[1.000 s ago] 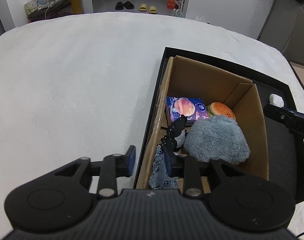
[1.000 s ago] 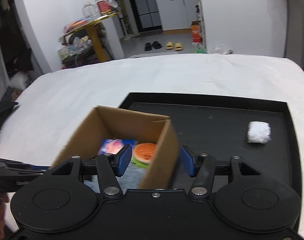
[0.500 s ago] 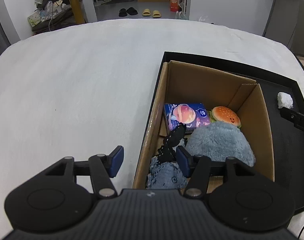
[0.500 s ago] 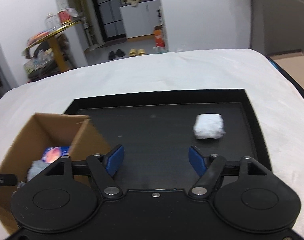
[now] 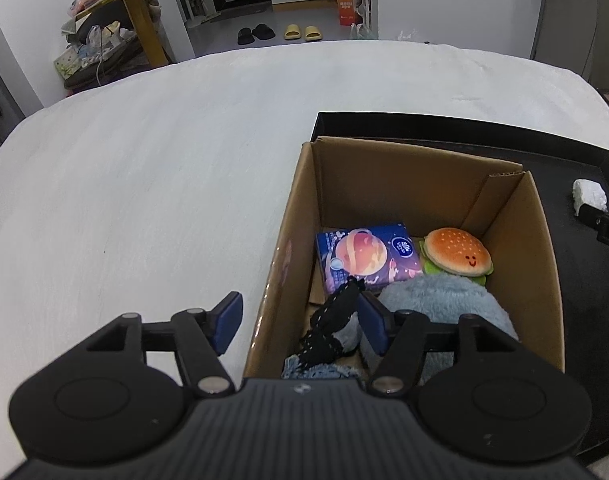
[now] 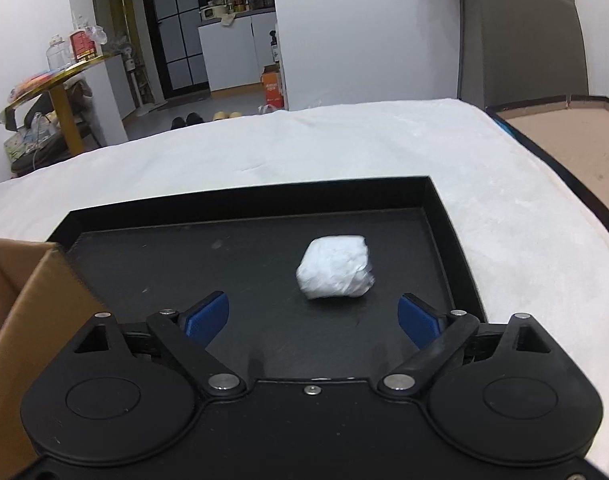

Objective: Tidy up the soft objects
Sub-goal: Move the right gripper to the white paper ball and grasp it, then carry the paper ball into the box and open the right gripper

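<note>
- Right gripper: jaws wide, holding nothing; white wad lies on black tray just ahead, between the jaw lines.
- Left gripper: jaws wide, straddling the left wall of the cardboard box.
- Box holds burger toy, blue fluffy toy, tissue pack.

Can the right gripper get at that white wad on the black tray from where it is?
Probably yes. The right gripper is open, the white wad lies just ahead between the lines of its fingers, and the black tray floor between them is bare. The cardboard box stands off to the left.
</note>
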A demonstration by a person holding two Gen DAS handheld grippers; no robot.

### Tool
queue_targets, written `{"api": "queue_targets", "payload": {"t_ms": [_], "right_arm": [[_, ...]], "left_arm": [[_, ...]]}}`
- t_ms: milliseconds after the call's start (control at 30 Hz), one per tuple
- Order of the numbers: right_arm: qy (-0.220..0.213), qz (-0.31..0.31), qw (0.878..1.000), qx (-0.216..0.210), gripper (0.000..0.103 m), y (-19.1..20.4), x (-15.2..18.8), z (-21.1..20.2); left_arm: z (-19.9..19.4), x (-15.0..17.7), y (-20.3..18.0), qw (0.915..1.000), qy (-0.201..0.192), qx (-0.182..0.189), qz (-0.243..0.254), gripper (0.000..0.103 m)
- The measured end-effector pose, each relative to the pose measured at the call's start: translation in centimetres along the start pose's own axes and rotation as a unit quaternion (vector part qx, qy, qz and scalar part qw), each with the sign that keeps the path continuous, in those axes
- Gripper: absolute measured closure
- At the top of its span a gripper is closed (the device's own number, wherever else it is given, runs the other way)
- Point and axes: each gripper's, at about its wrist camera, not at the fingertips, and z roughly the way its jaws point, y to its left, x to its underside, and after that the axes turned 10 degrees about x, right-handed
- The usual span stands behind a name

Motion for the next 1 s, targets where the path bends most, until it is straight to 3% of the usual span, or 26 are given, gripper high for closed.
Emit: {"api": "queue_targets", "payload": {"t_ms": [233,433,533,567,1000], "right_arm": [[-0.006,-0.009,1.000,0.005,0.012,-0.2,-0.3,2.0],[-0.002,-0.018,1.000,0.011,0.019,0.4,-0.5,3.1],[0.001,-0.028,0.999,0.020,0.041,0.9,-0.6,3.5],[0.007,-0.030,0.999,0.024,0.057,0.9,-0.7,3.6],[0.000,-0.038,0.999,0.015,0.059,0.8,0.0,0.0]], "left_arm": [[0.8,-0.2,-0.5,0.9999,0.003,-0.010,0.004,0.040],[0.8,-0.2,-0.7,0.9999,0.005,-0.016,0.005,0.040],[0.7,-0.1,-0.7,0.9998,0.004,-0.017,0.005,0.040],[0.7,-0.1,-0.7,0.9998,0.003,-0.018,0.005,0.040],[0.0,0.6,-0.2,0.9997,-0.001,-0.023,-0.007,0.040]]}}
